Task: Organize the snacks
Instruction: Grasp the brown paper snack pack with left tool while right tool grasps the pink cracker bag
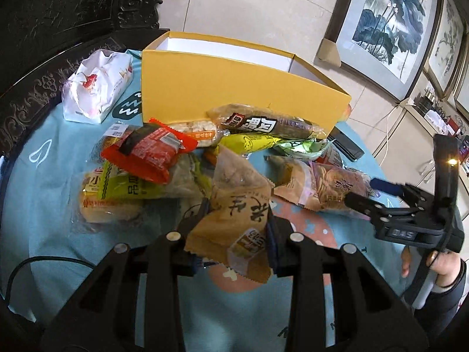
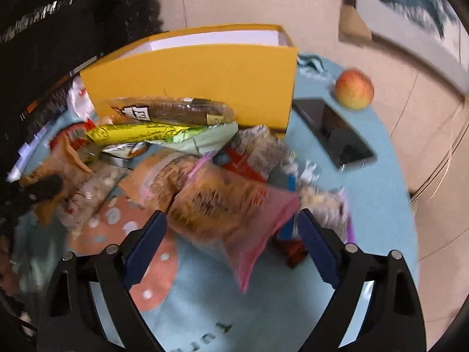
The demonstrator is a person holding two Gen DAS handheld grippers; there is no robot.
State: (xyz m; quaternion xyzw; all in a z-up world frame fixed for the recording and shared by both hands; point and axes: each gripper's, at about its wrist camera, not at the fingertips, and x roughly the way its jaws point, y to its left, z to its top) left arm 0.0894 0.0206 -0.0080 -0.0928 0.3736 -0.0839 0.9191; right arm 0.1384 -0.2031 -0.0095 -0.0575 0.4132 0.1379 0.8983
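Note:
A heap of snack packets lies on a light blue tablecloth (image 1: 38, 182) in front of an open yellow box (image 1: 222, 88). My left gripper (image 1: 237, 214) is shut on a brown paper snack packet (image 1: 234, 205) with dark characters, held at the near edge of the heap. My right gripper (image 2: 231, 226) is open, its blue pads on either side of a pink-edged packet of round crackers (image 2: 217, 202). The right gripper also shows in the left wrist view (image 1: 360, 193) at the right of the heap. A red packet (image 1: 146, 152) and a dark bread packet (image 1: 263, 123) lie on the heap.
A white tissue pack (image 1: 96, 88) lies left of the box. A black phone (image 2: 334, 132) and an apple (image 2: 354, 88) lie right of the box. Dark carved furniture (image 1: 58, 29) stands behind the table. Framed pictures (image 1: 387, 20) lean on the wall.

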